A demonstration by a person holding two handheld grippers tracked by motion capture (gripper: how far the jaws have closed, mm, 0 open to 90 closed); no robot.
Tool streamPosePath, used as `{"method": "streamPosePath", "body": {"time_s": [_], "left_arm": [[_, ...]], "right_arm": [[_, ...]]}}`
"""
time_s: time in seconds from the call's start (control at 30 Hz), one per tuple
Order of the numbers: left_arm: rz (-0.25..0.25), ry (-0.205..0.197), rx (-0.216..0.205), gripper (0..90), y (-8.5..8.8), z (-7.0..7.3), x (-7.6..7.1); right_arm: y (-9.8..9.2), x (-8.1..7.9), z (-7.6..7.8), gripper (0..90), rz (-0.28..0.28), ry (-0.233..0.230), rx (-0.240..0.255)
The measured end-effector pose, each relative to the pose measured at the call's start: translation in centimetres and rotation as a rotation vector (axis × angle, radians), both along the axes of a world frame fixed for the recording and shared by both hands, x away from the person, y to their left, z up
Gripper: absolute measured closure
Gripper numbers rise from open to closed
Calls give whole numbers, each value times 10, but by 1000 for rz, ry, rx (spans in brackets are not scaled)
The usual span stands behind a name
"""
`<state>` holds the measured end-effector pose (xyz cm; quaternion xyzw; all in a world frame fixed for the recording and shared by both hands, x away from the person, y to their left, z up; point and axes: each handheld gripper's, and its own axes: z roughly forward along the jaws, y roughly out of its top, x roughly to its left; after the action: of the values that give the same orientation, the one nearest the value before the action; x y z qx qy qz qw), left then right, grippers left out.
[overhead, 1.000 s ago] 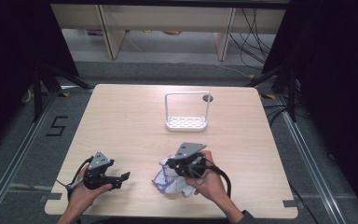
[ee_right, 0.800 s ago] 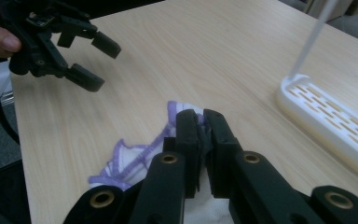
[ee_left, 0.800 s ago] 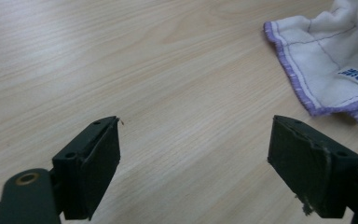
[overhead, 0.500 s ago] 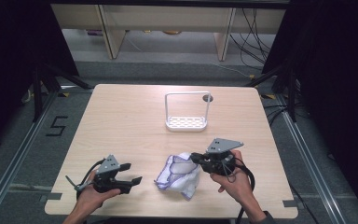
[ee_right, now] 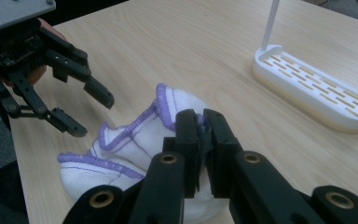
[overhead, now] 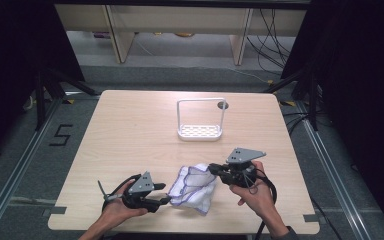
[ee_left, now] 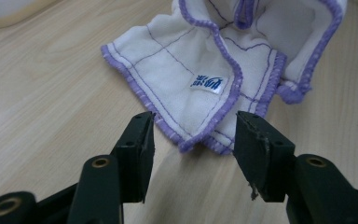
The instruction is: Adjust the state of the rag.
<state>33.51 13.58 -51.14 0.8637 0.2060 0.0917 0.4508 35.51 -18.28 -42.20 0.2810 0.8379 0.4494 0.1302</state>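
**Cloth gripped on one side, open jaws at the other**

High view: a crumpled white cloth [overhead: 195, 186] with purple stitched edging, lying near the front edge of the pale wooden surface [overhead: 130, 130], between the two grippers. Bunched rather than flat, with no clear long axis; roughly stretched from its upper right corner down toward the lower left. Right gripper [overhead: 214, 170], held in a hand [overhead: 252, 192], touching the cloth's upper right corner. Left gripper [overhead: 166, 200], held in the other hand [overhead: 117, 212], just beside the cloth's lower left edge. Farther back, well apart from the cloth, a white rack [overhead: 200, 131] with a slotted base and a tall wire loop handle, standing upright; nothing visible in it.

Left gripper view: left gripper [ee_left: 193, 140] with jaws spread apart, grasping nothing, a folded corner of the cloth [ee_left: 205, 70] lying on the surface just ahead of and between them. Purple overlock border, thin purple grid lines across the white fabric, a small white label with blue print. Layers folded over one another, upper part rising in loose folds.

Right gripper view: right gripper [ee_right: 201, 126] with jaws clenched on a raised fold of the cloth [ee_right: 121, 154], purple border curling beside them. Left gripper [ee_right: 91, 109] farther off at left, jaws parted, near the cloth's edge. The rack [ee_right: 317, 98] at right, slotted tray bare.
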Motion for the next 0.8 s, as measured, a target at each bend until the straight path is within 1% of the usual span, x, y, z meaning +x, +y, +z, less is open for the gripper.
{"method": "streamPosePath", "body": {"time_s": [0.03,0.07,0.1,0.13,0.17,0.2,0.23,0.27,0.3,0.33,0.37,0.4,0.43,0.47,0.5,0.53,0.57,0.6,0.63,0.67,0.7,0.73,0.77,0.8], "left_arm": [[0,1,-10,493,-3,-1,0],[-15,2,5,503,-3,-2,2],[-17,-14,-6,519,-6,-3,2],[-28,-21,4,535,-6,-4,4],[-40,-22,16,553,-7,-4,5],[-55,-29,19,595,-8,-4,6],[-60,-23,21,635,-10,-4,6],[-68,-25,17,672,-11,-5,7],[-62,-30,15,718,-12,-6,8],[-64,-16,8,758,-12,-5,10],[-42,-23,-5,802,-12,-5,10],[-32,-12,-13,842,-11,-4,11],[-28,-20,-6,873,-8,-2,13],[-20,-28,-4,883,-6,1,14],[-10,-23,-30,887,-5,3,14],[1,-35,-34,889,-2,8,14],[11,-49,-44,890,1,13,14],[14,-54,-52,890,4,18,14],[23,-57,-70,891,6,24,13],[20,-64,-85,891,8,31,12],[26,-73,-91,892,10,37,10],[31,-69,-103,892,12,44,7],[23,-77,-119,892,14,55,4],[13,-87,-119,892,15,60,2]], "right_arm": [[-1,0,-1,855,-9,24,14],[-2,-1,-1,855,-22,36,16],[-3,0,-1,854,-21,23,13],[-4,0,-1,854,-24,37,18],[-5,0,-2,853,-32,36,18],[-5,1,-2,853,-29,44,24],[-6,1,-2,853,-25,35,14],[-7,3,-2,853,-24,24,16],[-8,2,-2,853,-37,32,20],[-9,3,-1,853,-20,32,18],[-10,3,0,853,-35,31,16],[-11,2,0,853,-45,38,24],[-13,4,0,853,-38,27,23],[-15,4,1,853,-44,26,18],[-16,4,2,854,-53,27,23],[-19,6,2,853,-42,1,15],[-20,5,3,854,-55,21,25],[-22,6,4,854,-55,13,24],[-24,5,6,854,-71,28,26],[-25,3,7,854,-86,39,34],[-28,5,8,854,-78,0,31],[-30,4,10,855,-87,13,35],[-32,3,12,855,-81,10,37],[-34,0,16,855,-82,-3,44]]}}
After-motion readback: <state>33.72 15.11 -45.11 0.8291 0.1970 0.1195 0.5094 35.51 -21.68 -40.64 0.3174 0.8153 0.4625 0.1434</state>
